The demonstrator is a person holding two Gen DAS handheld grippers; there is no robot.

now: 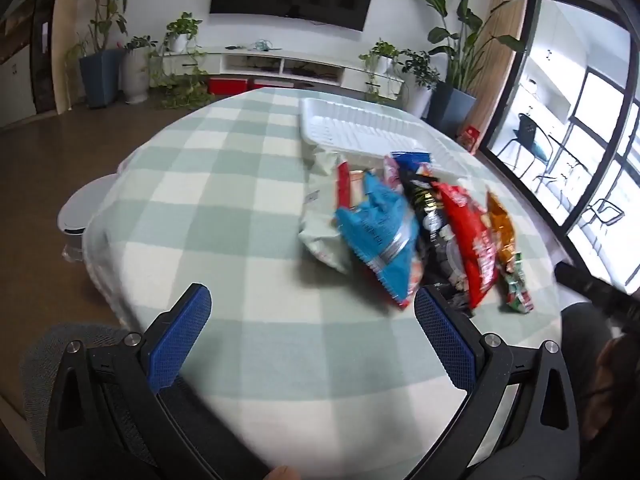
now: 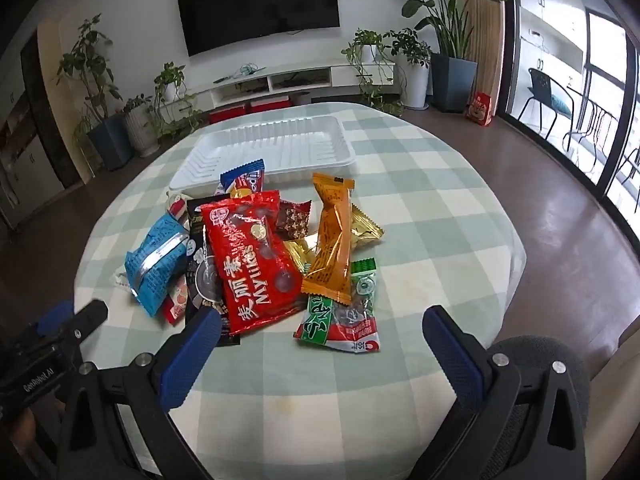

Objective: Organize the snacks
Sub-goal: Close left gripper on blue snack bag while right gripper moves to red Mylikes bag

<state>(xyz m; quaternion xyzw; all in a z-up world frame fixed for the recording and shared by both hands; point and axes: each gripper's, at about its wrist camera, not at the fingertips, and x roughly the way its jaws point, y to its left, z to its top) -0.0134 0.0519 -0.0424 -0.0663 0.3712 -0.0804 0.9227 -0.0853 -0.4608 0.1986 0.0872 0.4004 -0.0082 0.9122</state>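
My both claws wide, empty: left claw (image 1: 312,312), right claw (image 2: 322,326). Snack pile (image 2: 256,248) overlaps; risk I pinch two packets, or drag green packet (image 2: 344,312) off worktop (image 2: 420,208) at 6 o'clock. Tray (image 2: 264,148) empty at 12.

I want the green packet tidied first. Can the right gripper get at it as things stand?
Probably yes. The green packet lies at the near edge of the pile, just ahead of the open right gripper, with only bare tablecloth between; just the orange packet's end overlaps it.

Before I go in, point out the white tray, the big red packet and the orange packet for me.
white tray (image 2: 256,148): right wrist view, on its bare ribbed floor.
big red packet (image 2: 252,258): right wrist view, middle of its printed face.
orange packet (image 2: 332,236): right wrist view, middle of its long body.
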